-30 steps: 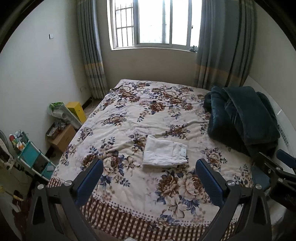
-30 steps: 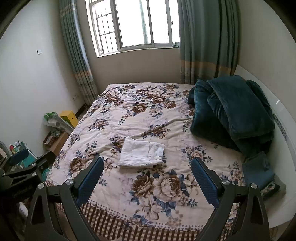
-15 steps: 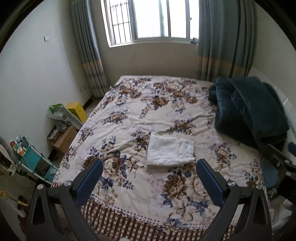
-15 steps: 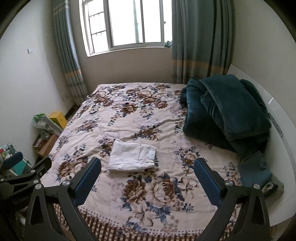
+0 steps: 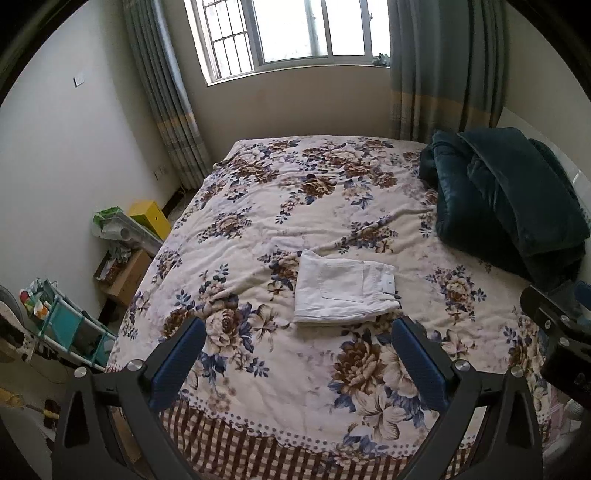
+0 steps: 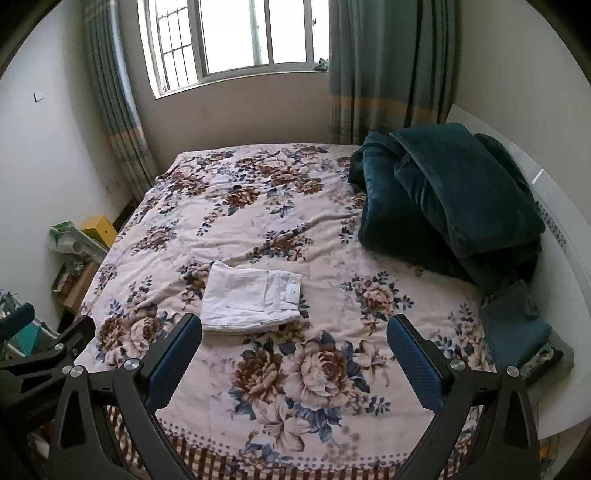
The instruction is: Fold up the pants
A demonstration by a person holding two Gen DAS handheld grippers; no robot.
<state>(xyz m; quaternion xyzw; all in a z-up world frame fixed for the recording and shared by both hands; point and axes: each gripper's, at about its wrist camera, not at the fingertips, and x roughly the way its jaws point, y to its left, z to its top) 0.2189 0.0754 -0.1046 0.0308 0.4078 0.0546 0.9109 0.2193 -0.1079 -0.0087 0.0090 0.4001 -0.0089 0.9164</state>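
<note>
White pants [image 5: 343, 290] lie folded into a small neat rectangle on the floral bedspread [image 5: 314, 206], near the front middle of the bed; they also show in the right wrist view [image 6: 251, 295]. My left gripper [image 5: 297, 363] is open and empty, held above the bed's front edge, short of the pants. My right gripper [image 6: 293, 363] is open and empty too, above the front edge, with the pants ahead to its left. The right gripper's body shows at the right edge of the left view [image 5: 554, 328].
A dark teal folded blanket [image 6: 443, 199] is piled at the bed's right side, with a smaller teal folded cloth [image 6: 517, 325] in front of it. Boxes [image 5: 125, 269] and a teal shelf cart [image 5: 66, 325] stand on the floor left. A window [image 5: 295, 33] and curtains are behind.
Both grippers have drifted slightly back and up from the bed, still open. The folded pants have not moved.
</note>
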